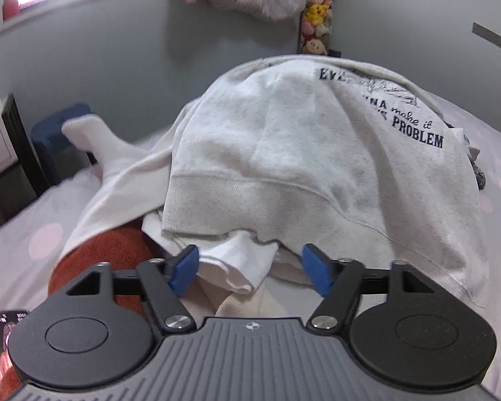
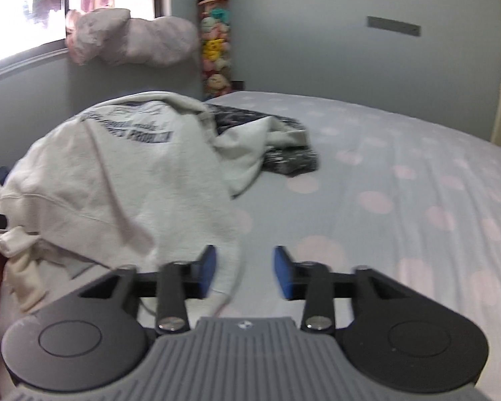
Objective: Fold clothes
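Bed (image 2: 400,180): pale sheet, pink dots.
Sweatshirt (image 1: 284,153): heaped on bed's left side; print reads "make it", "PROBLEM".
Dark garment (image 2: 290,160): beside the heap.
Left gripper (image 1: 248,269): released, white cloth between jaws.
Right gripper (image 2: 244,272): released, sweatshirt edge between jaws.

The right gripper (image 2: 244,272) hangs low over the bed (image 2: 400,200), its blue fingers (image 2: 283,275) apart with nothing pressed between them; a pale fold of the sweatshirt (image 2: 117,193) runs just beside the left finger. The sweatshirt lies heaped at the left, blurred dark lettering on its upper side. Behind it sit a white towel (image 2: 250,147) and a dark patterned cloth (image 2: 290,160), touching one another. The sheet is pale with pink dots. Stuffed toys (image 2: 215,43) stand stacked in the corner beside a window (image 2: 23,10).
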